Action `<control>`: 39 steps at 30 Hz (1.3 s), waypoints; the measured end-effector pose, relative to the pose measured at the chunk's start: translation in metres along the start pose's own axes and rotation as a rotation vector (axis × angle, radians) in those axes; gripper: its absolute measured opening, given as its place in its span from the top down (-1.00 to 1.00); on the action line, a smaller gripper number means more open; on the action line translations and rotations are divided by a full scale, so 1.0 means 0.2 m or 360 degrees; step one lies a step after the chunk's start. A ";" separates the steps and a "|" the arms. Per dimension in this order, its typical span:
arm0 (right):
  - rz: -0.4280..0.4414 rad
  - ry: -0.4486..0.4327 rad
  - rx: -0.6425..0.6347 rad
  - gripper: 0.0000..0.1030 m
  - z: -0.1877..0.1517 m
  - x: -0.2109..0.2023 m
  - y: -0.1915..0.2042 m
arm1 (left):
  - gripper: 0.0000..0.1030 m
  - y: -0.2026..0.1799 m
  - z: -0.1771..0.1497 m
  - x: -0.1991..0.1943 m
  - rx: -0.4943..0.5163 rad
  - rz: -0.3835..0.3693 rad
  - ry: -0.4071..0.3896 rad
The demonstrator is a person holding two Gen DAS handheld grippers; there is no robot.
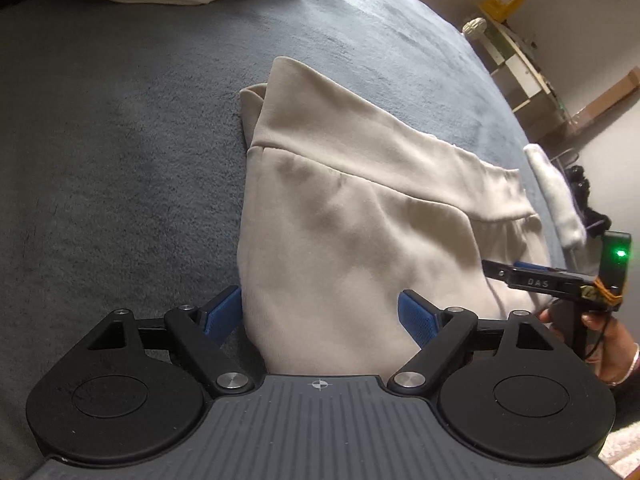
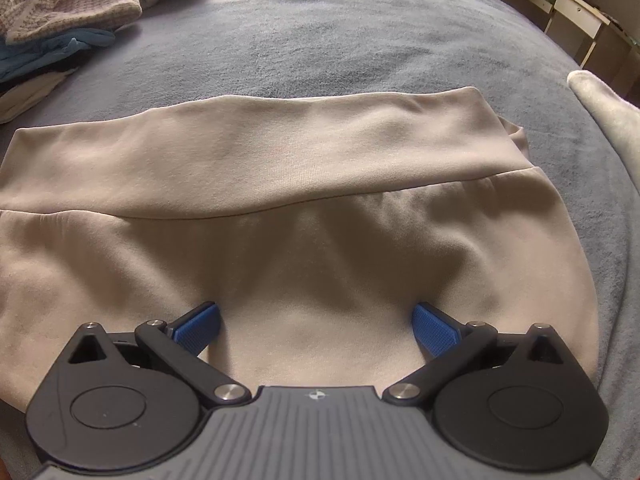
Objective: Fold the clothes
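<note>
A beige sweat garment [image 1: 352, 216] with a wide ribbed band [image 2: 280, 152] lies folded flat on a grey blanket [image 1: 120, 140]. My left gripper [image 1: 320, 314] is open at the garment's near left edge. Its left pad [image 1: 224, 312] sits just off the cloth and its right pad [image 1: 416, 316] is over it. My right gripper [image 2: 316, 328] is open, both blue pads down on the fabric, which puckers between them. In the left wrist view the right gripper [image 1: 520, 276] shows at the garment's right side, held by a hand [image 1: 608, 340].
A pile of other clothes [image 2: 68, 8], white, blue and knitted, lies at the far left of the bed. A white fluffy item [image 1: 556, 196] rests at the bed's right edge. A white shelf unit [image 1: 516, 60] stands beyond it.
</note>
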State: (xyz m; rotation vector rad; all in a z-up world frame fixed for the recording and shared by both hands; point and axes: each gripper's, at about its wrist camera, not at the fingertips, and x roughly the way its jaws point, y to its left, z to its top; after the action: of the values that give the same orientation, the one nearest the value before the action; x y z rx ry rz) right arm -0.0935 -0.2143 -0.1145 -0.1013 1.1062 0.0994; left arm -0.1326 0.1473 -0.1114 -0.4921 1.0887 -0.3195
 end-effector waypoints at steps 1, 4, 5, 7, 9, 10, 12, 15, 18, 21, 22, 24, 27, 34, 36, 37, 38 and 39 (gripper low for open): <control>0.0000 -0.0002 0.0001 -1.00 0.00 0.00 0.00 | -0.65 0.01 -0.02 -0.02 0.0006 -0.0023 -0.0014; -0.0003 0.0000 0.0003 -1.00 0.00 0.00 0.00 | -0.72 0.03 -0.06 -0.04 -0.0005 -0.0071 -0.0060; -0.0005 0.0005 0.0004 -1.00 0.00 0.00 0.00 | -0.72 0.04 -0.05 -0.03 -0.0018 -0.0088 -0.0071; -0.0008 0.0009 0.0008 -1.00 0.01 0.00 0.00 | -0.72 0.07 -0.03 0.01 -0.0053 -0.0134 -0.0104; -0.0009 0.0007 0.0009 -1.00 0.01 0.00 0.00 | -0.71 0.10 0.01 0.07 -0.0098 -0.0211 -0.0101; -0.0009 0.0004 0.0009 -1.00 0.00 0.00 0.00 | -0.71 0.12 0.04 0.11 -0.0113 -0.0257 -0.0085; -0.0008 0.0005 0.0013 -1.00 0.00 0.00 0.00 | -0.71 0.12 0.10 0.17 -0.0118 -0.0319 -0.0068; -0.0007 0.0011 0.0018 -1.00 0.00 0.00 0.00 | -0.62 0.12 0.17 0.25 -0.0093 -0.0372 -0.0060; -0.0012 0.0011 0.0020 -1.00 0.00 0.00 0.00 | -0.56 0.11 0.23 0.32 -0.0088 -0.0417 -0.0051; -0.0017 0.0009 0.0023 -1.00 0.00 0.00 0.00 | -0.52 0.12 0.26 0.36 -0.0136 -0.0447 -0.0077; -0.0019 0.0008 0.0024 -1.00 0.00 0.00 0.01 | -0.52 0.13 0.27 0.36 -0.0165 -0.0456 -0.0089; -0.0022 0.0006 0.0026 -1.00 0.00 0.00 0.01 | -0.52 0.13 0.28 0.37 -0.0189 -0.0464 -0.0116; -0.0021 0.0004 0.0028 -1.00 0.00 0.00 0.01 | -0.51 0.14 0.28 0.37 -0.0203 -0.0477 -0.0150; -0.0015 -0.0005 0.0026 -1.00 -0.01 0.01 0.00 | -0.42 0.12 0.19 0.38 -0.0063 -0.0697 0.0037; -0.0014 -0.0009 0.0025 -1.00 -0.01 0.01 0.00 | -0.37 0.12 0.18 0.39 -0.0100 -0.0684 0.0014; -0.0015 -0.0010 0.0024 -1.00 -0.01 0.01 0.00 | -0.34 0.12 0.18 0.40 -0.0132 -0.0669 -0.0009; -0.0016 -0.0012 0.0023 -1.00 -0.01 0.00 0.00 | -0.29 0.12 0.19 0.41 -0.0163 -0.0650 -0.0035; -0.0016 -0.0014 0.0022 -1.00 -0.01 0.00 0.00 | -0.25 0.11 0.19 0.41 -0.0158 -0.0621 -0.0055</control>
State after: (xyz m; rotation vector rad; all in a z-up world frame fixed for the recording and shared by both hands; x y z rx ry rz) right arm -0.0952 -0.2149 -0.1165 -0.0938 1.0975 0.0833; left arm -0.0624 0.1350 -0.1708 -0.7986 0.9742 -0.5982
